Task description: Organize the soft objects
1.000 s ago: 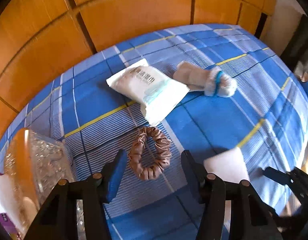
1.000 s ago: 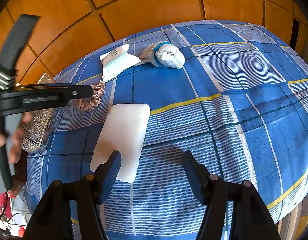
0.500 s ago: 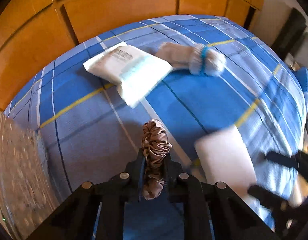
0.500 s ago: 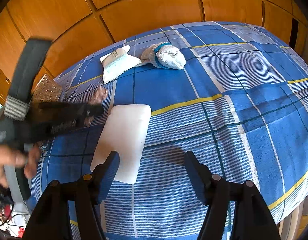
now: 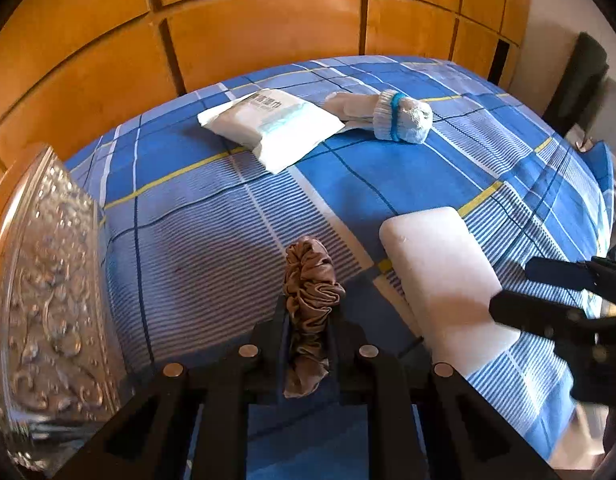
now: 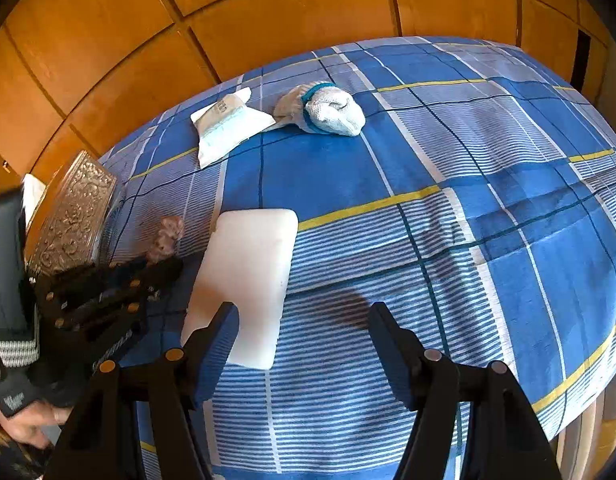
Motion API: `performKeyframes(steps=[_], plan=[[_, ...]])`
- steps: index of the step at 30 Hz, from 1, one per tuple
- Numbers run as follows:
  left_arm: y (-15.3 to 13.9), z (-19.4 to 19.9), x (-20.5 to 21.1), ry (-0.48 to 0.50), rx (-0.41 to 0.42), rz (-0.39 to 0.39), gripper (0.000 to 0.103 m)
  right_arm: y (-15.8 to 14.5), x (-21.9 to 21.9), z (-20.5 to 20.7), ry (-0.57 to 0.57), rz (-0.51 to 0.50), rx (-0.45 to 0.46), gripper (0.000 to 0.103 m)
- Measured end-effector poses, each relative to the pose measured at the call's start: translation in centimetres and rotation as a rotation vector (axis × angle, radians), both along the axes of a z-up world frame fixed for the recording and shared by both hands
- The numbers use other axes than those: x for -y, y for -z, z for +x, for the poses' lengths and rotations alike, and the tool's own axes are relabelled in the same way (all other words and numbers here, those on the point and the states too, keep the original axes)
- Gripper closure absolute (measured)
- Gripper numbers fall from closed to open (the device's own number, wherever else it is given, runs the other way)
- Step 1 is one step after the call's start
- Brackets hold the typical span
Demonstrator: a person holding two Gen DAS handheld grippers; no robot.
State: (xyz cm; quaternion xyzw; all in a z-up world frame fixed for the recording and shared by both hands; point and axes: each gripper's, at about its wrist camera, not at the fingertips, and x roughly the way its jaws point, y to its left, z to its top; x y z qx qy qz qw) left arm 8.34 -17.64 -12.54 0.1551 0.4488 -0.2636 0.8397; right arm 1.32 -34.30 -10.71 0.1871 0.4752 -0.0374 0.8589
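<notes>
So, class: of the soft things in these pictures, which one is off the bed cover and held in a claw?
The brown scrunchie: the left claw is shut on it, while the white foam block, tissue pack and rolled sock lie on the bed.

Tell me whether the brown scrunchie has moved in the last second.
Yes. The scrunchie left the blue checked sheet beside the white pad; the left gripper holds it upright.

There are one brown scrunchie (image 5: 310, 280), one white tissue pack (image 5: 270, 126), one rolled sock pair (image 5: 400, 117), one white sponge (image 5: 444, 276), one embossed silver box (image 5: 48, 312) and two hand-held grippers.
</notes>
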Motion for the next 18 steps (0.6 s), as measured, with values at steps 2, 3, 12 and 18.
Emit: performKeyframes(steps=[2,3,12,18], plan=[[0.0,-0.3,-0.5,-0.009,0.001,-0.013,0.087,-0.3,-0.2,0.5,0.010,-0.017,0.001,0.034],[0.0,-0.5,-0.8,-0.013,-0.001,-0.019,0.087,-0.5,-0.6,0.8,0.005,-0.032,0.001,0.034],[0.2,-0.9,-2.1,-0.030,-0.009,-0.060,0.086,-0.5,-4.5,3.4,-0.122,-0.140,-0.043,0.029],[0.3,-1.0,-2.1,-0.032,0.001,-0.056,0.084,0.3,-4.2,3.2,-0.120,-0.097,-0.045,0.043]])
